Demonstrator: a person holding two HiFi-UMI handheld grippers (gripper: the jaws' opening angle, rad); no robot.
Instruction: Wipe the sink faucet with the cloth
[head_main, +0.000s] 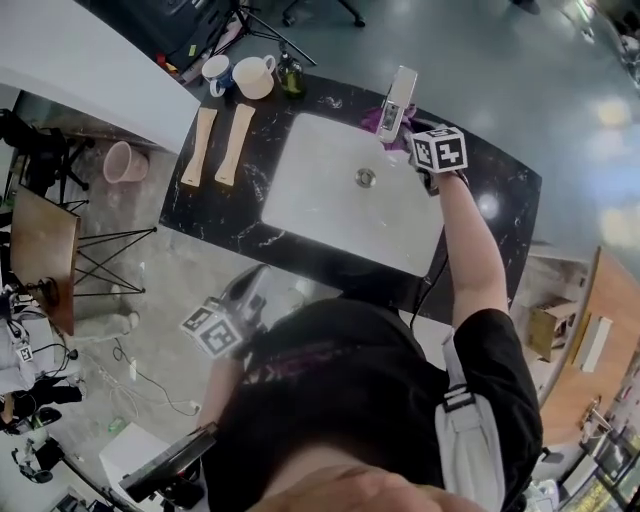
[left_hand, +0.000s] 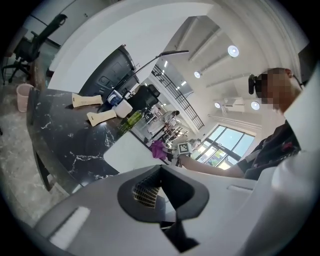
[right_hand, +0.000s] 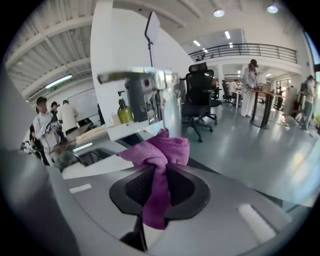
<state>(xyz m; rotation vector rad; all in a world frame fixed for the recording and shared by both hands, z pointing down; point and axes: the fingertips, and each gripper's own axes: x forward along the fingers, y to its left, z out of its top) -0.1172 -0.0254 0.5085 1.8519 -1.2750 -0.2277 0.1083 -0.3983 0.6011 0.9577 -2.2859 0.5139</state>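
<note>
Right gripper (right_hand: 157, 187) pinches the purple terry cloth (right_hand: 160, 150) just before the chrome sink faucet (right_hand: 172, 107); we would press its bunched end to the column and stroke along it. Left gripper (left_hand: 162, 197): jaws spread, empty. Whether cloth touches metal we cannot tell; the bunch hides the faucet's foot

No legible text, no readable labels, brands, numbers, signs

Bright, even light from ceiling lamps (left_hand: 233, 50); fisheye-bent edges, black corners, mild blur.
</note>
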